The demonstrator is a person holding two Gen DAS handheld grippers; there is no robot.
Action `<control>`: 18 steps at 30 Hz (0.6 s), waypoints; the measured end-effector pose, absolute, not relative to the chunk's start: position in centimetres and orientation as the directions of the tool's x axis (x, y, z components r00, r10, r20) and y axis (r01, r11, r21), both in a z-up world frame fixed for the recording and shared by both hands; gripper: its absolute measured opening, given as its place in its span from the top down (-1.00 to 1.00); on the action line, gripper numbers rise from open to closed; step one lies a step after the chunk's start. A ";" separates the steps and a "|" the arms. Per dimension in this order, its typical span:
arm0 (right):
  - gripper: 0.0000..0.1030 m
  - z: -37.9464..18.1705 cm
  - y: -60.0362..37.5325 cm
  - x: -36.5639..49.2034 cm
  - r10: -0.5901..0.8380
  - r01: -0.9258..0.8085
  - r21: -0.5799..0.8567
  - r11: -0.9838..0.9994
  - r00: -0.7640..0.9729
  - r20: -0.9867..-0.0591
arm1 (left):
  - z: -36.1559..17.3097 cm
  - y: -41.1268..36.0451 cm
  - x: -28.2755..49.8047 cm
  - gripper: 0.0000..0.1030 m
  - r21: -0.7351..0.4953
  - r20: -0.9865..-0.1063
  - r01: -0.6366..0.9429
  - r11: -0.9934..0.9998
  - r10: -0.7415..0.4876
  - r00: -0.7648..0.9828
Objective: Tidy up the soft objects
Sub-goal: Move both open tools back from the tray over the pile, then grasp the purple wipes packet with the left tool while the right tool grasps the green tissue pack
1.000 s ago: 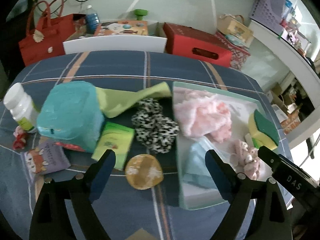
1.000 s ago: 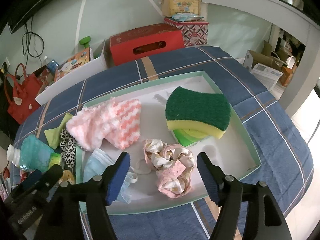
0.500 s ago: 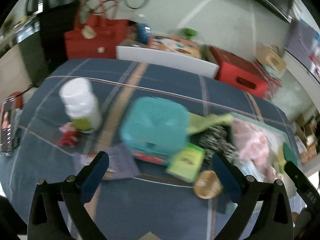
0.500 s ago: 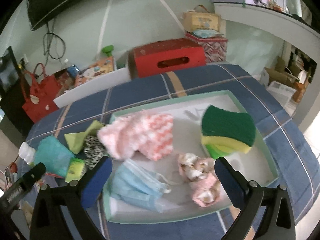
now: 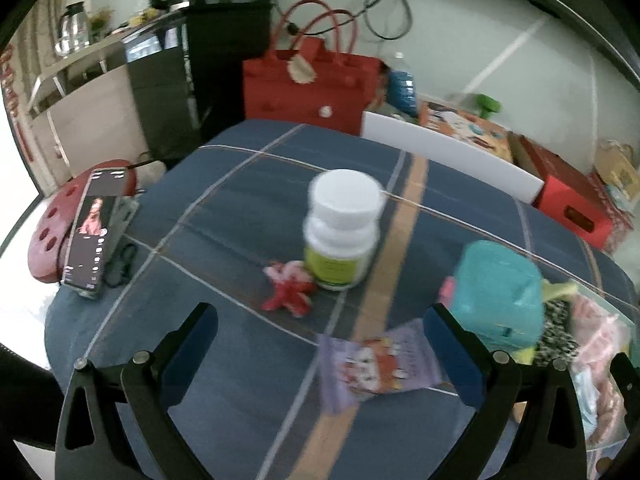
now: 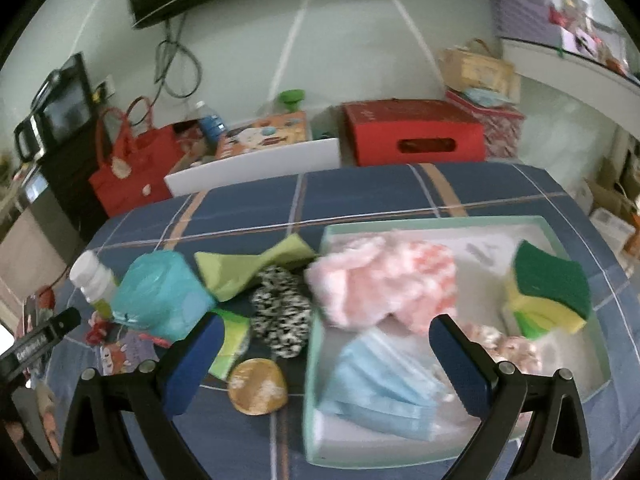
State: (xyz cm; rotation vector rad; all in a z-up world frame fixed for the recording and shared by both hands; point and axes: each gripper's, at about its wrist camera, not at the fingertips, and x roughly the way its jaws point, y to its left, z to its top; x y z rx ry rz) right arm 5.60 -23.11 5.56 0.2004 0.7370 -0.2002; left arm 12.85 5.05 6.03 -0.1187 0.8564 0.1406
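Both claws: left gripper [image 5: 320, 354] and right gripper [image 6: 326, 354] spread apart, holding nothing (probably between picks).
Tray [image 6: 440, 222]: already collecting softies, since that's the drop spot.
Leopard scrunchie [image 6: 282, 312]: on the cloth just beside the tray.

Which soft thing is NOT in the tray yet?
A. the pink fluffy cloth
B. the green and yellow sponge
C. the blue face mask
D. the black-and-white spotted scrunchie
D. The spotted scrunchie lies on the tablecloth just left of the tray, while the mask, pink cloth and sponge sit inside it.
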 end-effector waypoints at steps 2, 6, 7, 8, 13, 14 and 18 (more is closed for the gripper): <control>-1.00 5.3 -22.0 6.1 -0.086 0.224 0.113 0.968 0.718 -0.690 | 5.8 6.2 12.8 -0.99 -0.053 -0.759 -0.195 0.979 0.087 0.646; -1.00 4.8 -20.0 6.9 -0.045 0.180 0.120 0.976 0.711 -0.702 | 5.1 9.1 12.8 -0.99 -0.083 -0.772 -0.244 0.966 0.093 0.629; -1.00 4.7 -19.2 7.2 -0.039 0.170 0.115 0.979 0.707 -0.706 | 5.0 9.7 12.9 -0.99 -0.090 -0.773 -0.255 0.963 0.094 0.627; -1.00 4.6 -18.7 7.4 -0.035 0.161 0.111 0.981 0.704 -0.710 | 4.8 10.5 13.0 -0.99 -0.098 -0.775 -0.271 0.957 0.097 0.624; -1.00 3.9 -16.3 8.4 -0.018 0.128 0.093 0.987 0.677 -0.736 | 4.2 13.9 12.5 -0.99 -0.089 -0.777 -0.356 0.930 0.159 0.609; -1.00 3.7 -15.9 8.7 -0.010 0.123 0.097 0.988 0.668 -0.744 | 4.0 14.4 12.4 -0.99 -0.078 -0.779 -0.367 0.927 0.173 0.603; -1.00 3.0 -15.0 9.4 0.002 0.111 0.097 0.989 0.649 -0.761 | 3.4 15.7 12.4 -0.99 -0.081 -0.790 -0.392 0.916 0.181 0.586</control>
